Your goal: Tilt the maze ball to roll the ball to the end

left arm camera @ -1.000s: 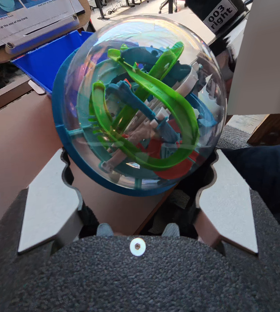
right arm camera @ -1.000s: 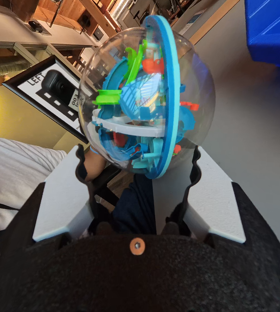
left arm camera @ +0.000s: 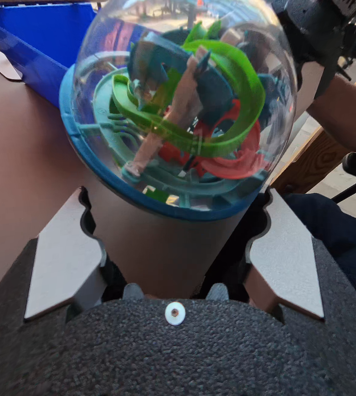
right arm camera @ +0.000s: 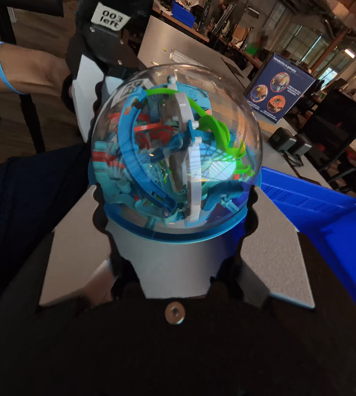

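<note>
Maze ball (right arm camera: 176, 150) has rotated, blue rim now seemingly nearer right tool (right arm camera: 173, 205).

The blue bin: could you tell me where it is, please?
In the right wrist view, the blue bin sits at right, beside the maze ball; in the left, upper left.

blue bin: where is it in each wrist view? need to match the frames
Left wrist view: the blue bin fills the upper left corner, on the table behind and to the left of the ball.
Right wrist view: the blue bin runs along the right edge, from mid-height down, to the right of the ball.
Shared landmark: the clear maze ball, centred in both views.
</note>
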`<state>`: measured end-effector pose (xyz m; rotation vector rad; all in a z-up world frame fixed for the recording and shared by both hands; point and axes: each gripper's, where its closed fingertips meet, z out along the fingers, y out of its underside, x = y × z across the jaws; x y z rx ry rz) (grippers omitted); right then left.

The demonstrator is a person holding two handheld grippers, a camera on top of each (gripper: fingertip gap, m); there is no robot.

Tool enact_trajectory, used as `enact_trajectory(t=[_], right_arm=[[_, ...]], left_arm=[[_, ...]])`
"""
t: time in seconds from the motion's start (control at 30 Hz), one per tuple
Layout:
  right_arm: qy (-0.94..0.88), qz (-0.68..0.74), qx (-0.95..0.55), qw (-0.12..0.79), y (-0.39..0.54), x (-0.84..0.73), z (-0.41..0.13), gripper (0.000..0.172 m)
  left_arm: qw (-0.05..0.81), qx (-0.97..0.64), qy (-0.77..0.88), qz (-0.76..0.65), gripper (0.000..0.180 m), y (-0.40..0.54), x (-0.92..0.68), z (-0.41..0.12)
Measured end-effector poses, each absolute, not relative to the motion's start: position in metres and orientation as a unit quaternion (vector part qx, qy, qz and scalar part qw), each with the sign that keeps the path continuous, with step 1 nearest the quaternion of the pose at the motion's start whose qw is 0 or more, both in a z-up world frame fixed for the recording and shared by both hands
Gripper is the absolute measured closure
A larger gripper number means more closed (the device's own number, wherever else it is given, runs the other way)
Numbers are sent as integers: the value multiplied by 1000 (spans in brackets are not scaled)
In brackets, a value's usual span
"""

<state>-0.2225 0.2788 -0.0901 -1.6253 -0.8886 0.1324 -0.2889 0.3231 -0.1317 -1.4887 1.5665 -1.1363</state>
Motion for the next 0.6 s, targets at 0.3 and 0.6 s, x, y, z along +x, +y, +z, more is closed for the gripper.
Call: enact_trajectory(t=[0.3,0.6], right_arm=[[-316,153,-707,614,284,-225,-85,49],[-408,119,-701,573,298,-219,-65,27]], left_arm=[[329,-584,606,-428,22,318,-281,-149],[289,-589,587,-475,27,321,-283,-143]])
